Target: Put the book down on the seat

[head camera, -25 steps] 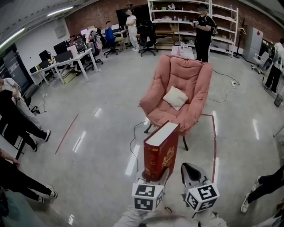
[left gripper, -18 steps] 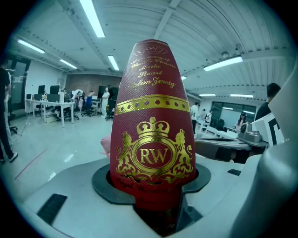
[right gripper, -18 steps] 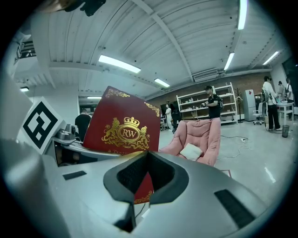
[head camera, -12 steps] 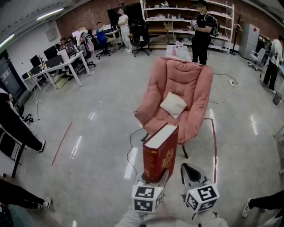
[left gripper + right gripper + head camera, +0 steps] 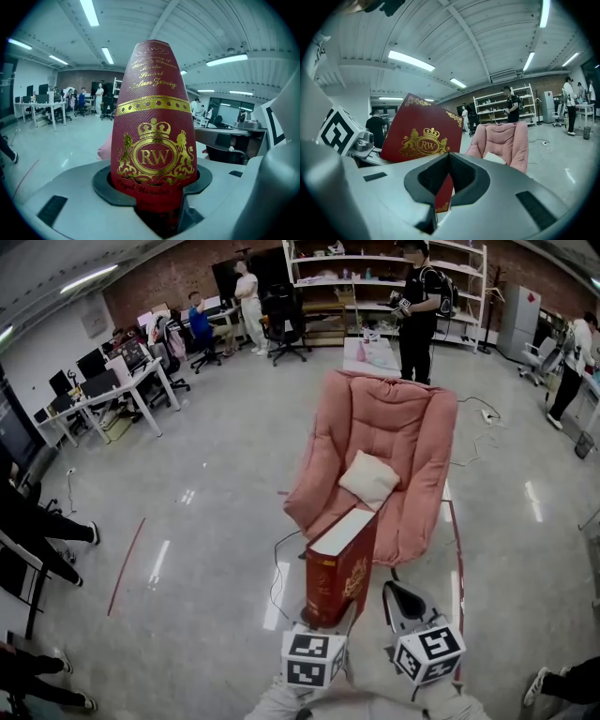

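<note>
A thick red book (image 5: 339,568) with gold print stands upright, its lower end clamped in my left gripper (image 5: 328,617). In the left gripper view the book's cover (image 5: 154,126) fills the middle, with the pads of the left gripper (image 5: 157,197) pressed on both sides of it. My right gripper (image 5: 401,602) hovers just right of the book, shut and holding nothing; its own view has the right gripper (image 5: 449,157) with jaws together and the book (image 5: 423,133) to its left. The pink armchair (image 5: 384,432) stands straight ahead with a white cushion (image 5: 368,478) on its seat.
A black cable (image 5: 277,563) runs over the floor by the chair's front legs. Behind the chair stand a small table (image 5: 370,354) and a person in black (image 5: 417,306). Desks (image 5: 112,381) with seated people line the far left. Shelves (image 5: 375,277) fill the back wall.
The armchair has come closer and sits lower in the head view. The book stays upright in my left gripper, and both grippers keep their places.
</note>
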### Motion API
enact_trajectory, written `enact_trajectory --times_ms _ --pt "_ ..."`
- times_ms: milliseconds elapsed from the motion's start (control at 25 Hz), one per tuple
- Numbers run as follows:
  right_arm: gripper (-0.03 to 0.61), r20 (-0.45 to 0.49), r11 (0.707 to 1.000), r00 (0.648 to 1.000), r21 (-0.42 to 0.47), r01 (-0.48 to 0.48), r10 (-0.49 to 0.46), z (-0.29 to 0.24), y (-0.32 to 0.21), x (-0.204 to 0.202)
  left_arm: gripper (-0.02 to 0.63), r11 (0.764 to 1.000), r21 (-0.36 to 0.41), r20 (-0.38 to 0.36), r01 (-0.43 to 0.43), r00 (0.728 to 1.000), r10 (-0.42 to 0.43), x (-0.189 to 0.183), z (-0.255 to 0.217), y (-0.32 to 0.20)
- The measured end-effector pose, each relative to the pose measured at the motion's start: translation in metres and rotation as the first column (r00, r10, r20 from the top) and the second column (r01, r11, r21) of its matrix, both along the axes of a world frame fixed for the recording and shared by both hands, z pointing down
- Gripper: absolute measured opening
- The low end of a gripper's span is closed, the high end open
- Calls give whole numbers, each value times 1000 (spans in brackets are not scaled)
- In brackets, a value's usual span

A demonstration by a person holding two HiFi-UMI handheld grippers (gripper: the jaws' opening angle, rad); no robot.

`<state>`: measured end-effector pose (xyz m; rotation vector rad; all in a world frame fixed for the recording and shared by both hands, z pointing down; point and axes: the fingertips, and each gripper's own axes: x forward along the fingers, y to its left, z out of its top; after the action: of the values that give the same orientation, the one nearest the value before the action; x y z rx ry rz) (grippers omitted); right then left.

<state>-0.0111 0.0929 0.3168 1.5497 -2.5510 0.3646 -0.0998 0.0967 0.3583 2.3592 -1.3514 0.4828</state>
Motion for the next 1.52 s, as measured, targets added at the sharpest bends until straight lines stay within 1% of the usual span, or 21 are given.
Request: enact_trajectory --times_ms 200,440,640,960,1120,1280,1400,1520 --pt "6 0 1000 1000 11 -19 19 -2 -42 -9 247 1000 -2 -13 -14 1000 14 -10 1 -41" --pt "6 -19 999 999 25 -27 27 4 -88 -16 247 999 6 -9 -35 999 35 -15 10 -88" --pt "6 -38 999 998 21 -48 49 12 -116 -17 247 999 -21 -30 -46 999 45 -17 21 -120" --pt "5 -46 995 995 -34 -96 94 30 -139 -1 247 996 -33 -14 -78 997 78 -4 29 -151" --pt "6 -44 993 994 -68 -99 96 44 -157 8 247 995 -50 -7 -81 997 81 5 38 -169" --pt "6 -43 991 996 -102 -83 79 57 -190 19 247 993 -87 -7 -79 997 79 15 54 -200" --pt "6 -58 990 996 -121 -78 71 66 -214 30 247 990 -115 -2 -84 996 84 24 69 -221" --pt "6 -69 985 996 -158 -67 57 79 -234 39 247 985 -151 -2 -83 997 83 30 81 -240"
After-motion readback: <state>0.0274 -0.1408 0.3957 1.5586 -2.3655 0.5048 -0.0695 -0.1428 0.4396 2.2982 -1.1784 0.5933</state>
